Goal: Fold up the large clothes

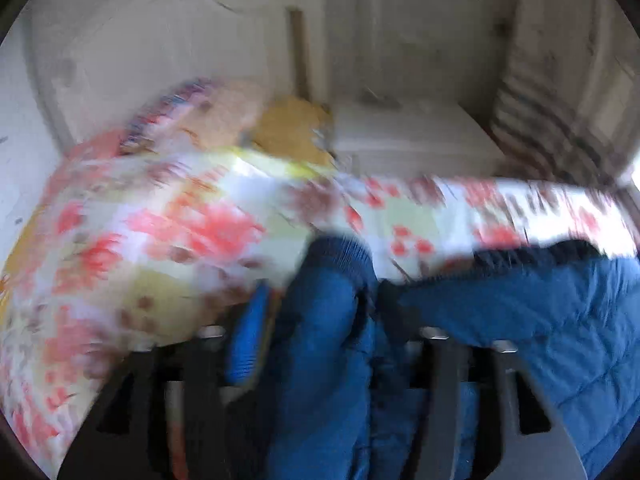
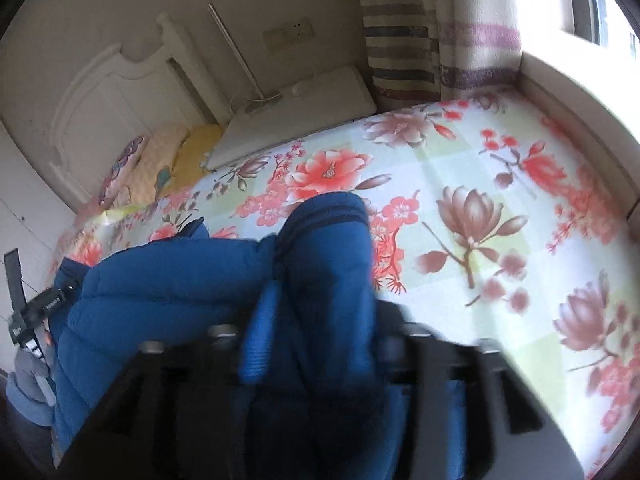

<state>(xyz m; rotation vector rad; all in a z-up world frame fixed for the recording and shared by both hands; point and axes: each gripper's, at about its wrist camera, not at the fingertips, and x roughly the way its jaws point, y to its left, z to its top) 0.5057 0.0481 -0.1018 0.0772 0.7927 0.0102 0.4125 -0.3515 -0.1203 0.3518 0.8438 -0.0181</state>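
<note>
Blue quilted jacket fills the space right in front of both my cameras, bunched between my fingers. My right gripper is clenched on a ribbed cuff or hem end of it, and my left gripper looks clamped on another thick wad of the same blue padding, though that view is smeared with motion blur. Most of the garment hangs between my two grips, just above the flowered bedsheet rather than spread flat on it. I judge I am carrying it over to lay it out. To do that well, I should keep both grips firm, draw my hands apart until the padding is taut, then lower it evenly so no sleeve tucks underneath. Beyond the sheet lie pillows against the white headboard, with a striped curtain by the window.
</note>
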